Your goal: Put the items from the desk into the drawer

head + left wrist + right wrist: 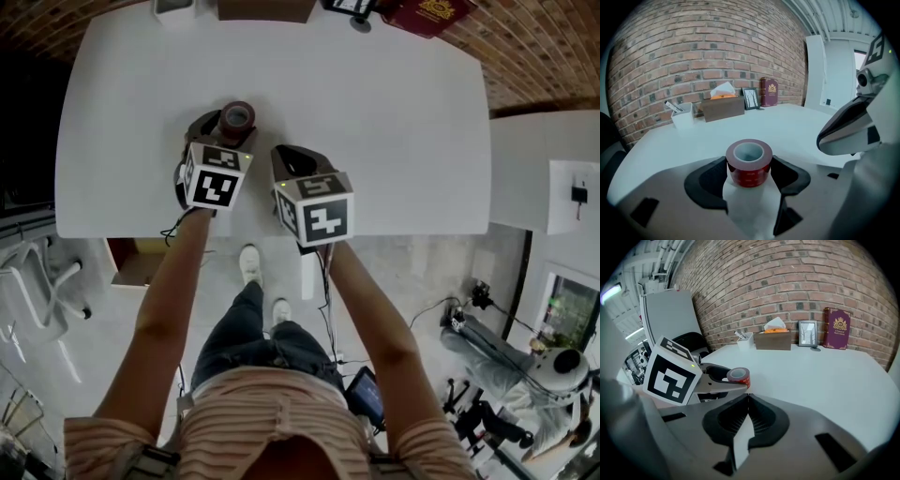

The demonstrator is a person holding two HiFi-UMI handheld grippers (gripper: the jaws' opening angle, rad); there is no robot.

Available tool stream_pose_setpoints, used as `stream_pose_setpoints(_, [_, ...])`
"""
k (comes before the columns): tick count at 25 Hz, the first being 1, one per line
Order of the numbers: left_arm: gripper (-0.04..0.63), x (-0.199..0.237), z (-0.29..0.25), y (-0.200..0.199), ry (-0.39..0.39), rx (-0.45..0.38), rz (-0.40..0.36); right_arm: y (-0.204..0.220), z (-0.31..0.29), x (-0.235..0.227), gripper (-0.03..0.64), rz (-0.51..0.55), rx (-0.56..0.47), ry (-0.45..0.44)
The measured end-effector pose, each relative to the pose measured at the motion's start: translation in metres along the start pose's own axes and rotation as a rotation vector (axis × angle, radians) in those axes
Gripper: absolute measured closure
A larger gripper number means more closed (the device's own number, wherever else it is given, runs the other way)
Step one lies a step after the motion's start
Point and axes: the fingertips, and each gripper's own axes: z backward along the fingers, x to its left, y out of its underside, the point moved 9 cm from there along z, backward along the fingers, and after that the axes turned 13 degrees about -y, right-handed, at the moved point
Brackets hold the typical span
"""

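Note:
A dark red roll of tape (749,161) stands upright between the jaws of my left gripper (749,165), which is shut on it just above the white desk (797,124). In the head view the roll of tape (236,117) and left gripper (234,124) are near the desk's front edge, left of centre. My right gripper (287,154) hovers right beside it with its jaws shut together and nothing between them. The right gripper view shows its shut tips (746,395), with the roll of tape (738,376) just beyond to the left.
Along the brick wall at the desk's far edge stand a white pen cup (683,115), a brown tissue box (723,107), a small picture frame (751,98) and a maroon book (768,91). A brown open compartment (139,261) shows below the desk's front left edge. An office chair (37,281) stands at left.

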Motion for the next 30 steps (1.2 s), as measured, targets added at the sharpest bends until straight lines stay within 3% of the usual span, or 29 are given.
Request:
stream_pose_setpoints(15, [0.307, 0.014, 0.086, -0.013, -0.07, -0.137, 0.097, 0.006, 0.026, 0.03, 0.6, 0.03, -0.052, -0.012])
stream_pose_setpoints(30, [0.307, 0.022, 0.226, 0.029, -0.252, -0.189, 0.183, 0.045, 0.08, 0.106, 0.6, 0.113, -0.11, -0.111])
